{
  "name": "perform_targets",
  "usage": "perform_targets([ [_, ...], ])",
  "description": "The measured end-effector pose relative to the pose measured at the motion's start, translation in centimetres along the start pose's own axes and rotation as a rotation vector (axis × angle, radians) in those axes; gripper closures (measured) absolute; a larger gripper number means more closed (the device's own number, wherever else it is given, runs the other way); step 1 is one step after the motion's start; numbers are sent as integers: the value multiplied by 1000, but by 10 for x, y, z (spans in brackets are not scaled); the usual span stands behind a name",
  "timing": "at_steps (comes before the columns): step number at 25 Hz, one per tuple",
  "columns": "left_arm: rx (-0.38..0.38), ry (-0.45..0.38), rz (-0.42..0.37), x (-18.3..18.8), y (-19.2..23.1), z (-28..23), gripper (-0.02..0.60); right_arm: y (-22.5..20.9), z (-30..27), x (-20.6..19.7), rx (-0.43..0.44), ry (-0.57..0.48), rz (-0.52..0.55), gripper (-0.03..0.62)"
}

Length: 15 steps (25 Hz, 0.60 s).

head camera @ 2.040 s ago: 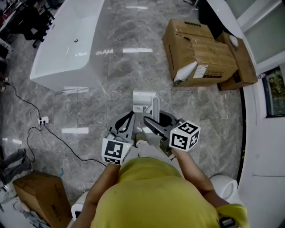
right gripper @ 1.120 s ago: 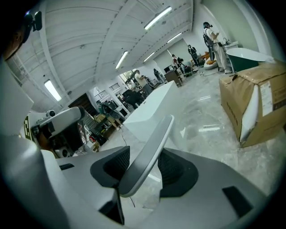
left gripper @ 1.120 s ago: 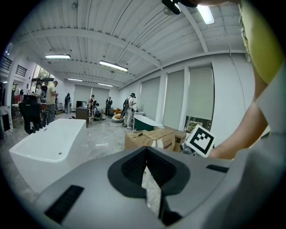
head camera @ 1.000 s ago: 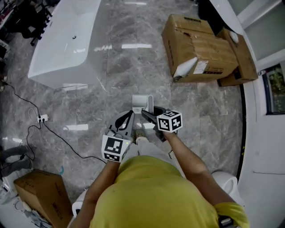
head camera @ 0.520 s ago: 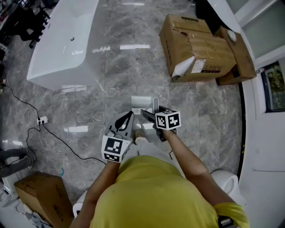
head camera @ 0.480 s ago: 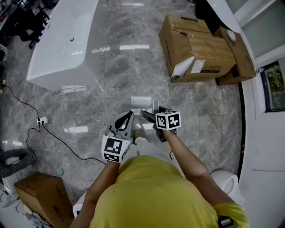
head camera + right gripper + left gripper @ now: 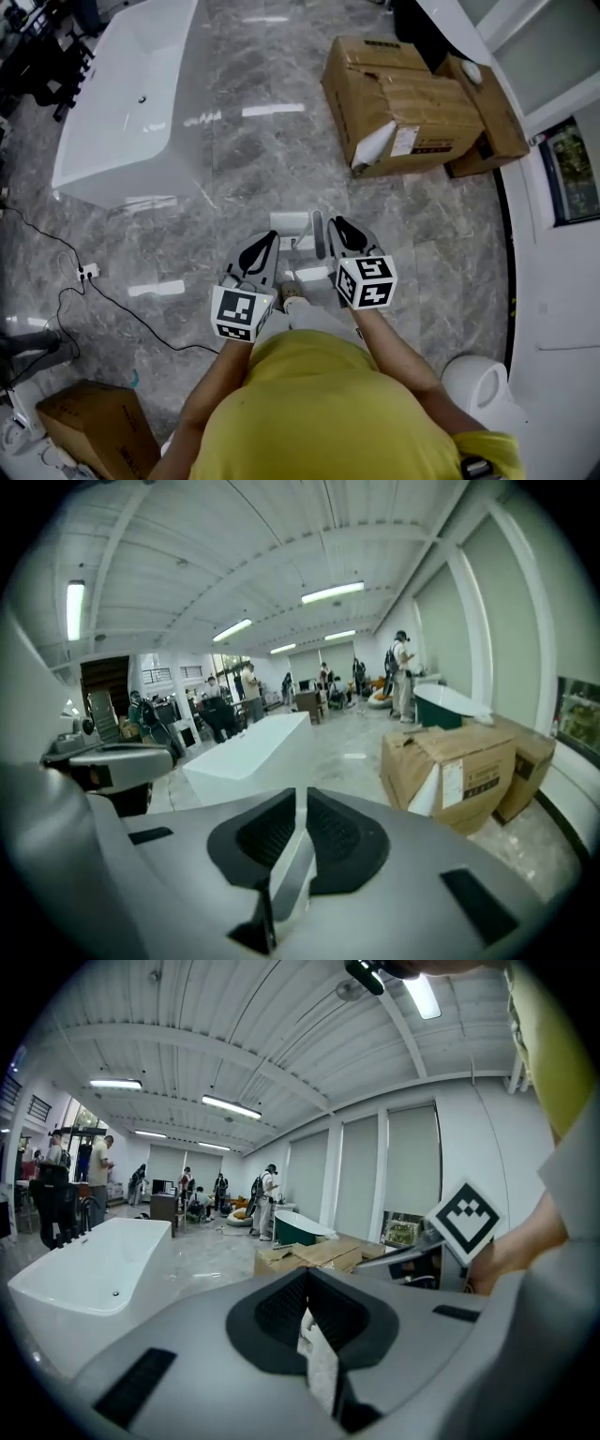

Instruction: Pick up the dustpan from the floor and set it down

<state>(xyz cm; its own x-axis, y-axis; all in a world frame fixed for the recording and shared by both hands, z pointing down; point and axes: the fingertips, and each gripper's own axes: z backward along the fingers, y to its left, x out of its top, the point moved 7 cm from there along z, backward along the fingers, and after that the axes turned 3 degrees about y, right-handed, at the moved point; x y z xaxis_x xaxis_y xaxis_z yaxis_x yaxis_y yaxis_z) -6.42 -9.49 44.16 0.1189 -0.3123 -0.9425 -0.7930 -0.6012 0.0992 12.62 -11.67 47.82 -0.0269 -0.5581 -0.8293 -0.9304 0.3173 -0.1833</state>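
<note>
The white dustpan [image 7: 289, 223] lies on the grey marble floor just ahead of both grippers, its pale handle [image 7: 319, 234] standing up. My right gripper [image 7: 337, 225] is beside the pan. In the right gripper view its jaws are closing, and the right gripper [image 7: 300, 803] pinches the handle [image 7: 291, 874] between them. My left gripper [image 7: 264, 238] hangs level to the left of the pan. In the left gripper view the left gripper [image 7: 307, 1283] is shut with a white scrap [image 7: 321, 1363] caught between its jaws.
A white bathtub [image 7: 122, 112] stands at the far left, and stacked cardboard boxes [image 7: 403, 89] at the far right. A black cable with a power strip [image 7: 86, 272] runs across the floor at left. Another box [image 7: 84, 431] sits at the lower left. People stand far off.
The right gripper has risen and swung round from beside the handle. Its jaws, wide before, have drawn in on the handle. The left gripper has stayed put.
</note>
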Motion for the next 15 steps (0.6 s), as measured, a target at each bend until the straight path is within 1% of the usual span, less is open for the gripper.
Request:
perform_targets([
  [1, 4, -14, -7, 6, 1, 0, 581, 3, 6, 13, -8, -54, 19, 572],
  [2, 12, -30, -15, 12, 3, 0, 580, 7, 13, 25, -12, -105, 39, 582],
  [6, 54, -113, -53, 42, 7, 5, 581, 26, 38, 71, -11, -287, 142, 583],
  [8, 72, -163, -65, 61, 7, 9, 581, 32, 51, 89, -13, -359, 170, 583],
  [12, 121, -249, -79, 100, 11, 23, 580, 45, 74, 121, -31, -469, 229, 583],
  [15, 158, -291, -88, 118, 13, 33, 581, 54, 82, 135, -39, -511, 282, 583],
])
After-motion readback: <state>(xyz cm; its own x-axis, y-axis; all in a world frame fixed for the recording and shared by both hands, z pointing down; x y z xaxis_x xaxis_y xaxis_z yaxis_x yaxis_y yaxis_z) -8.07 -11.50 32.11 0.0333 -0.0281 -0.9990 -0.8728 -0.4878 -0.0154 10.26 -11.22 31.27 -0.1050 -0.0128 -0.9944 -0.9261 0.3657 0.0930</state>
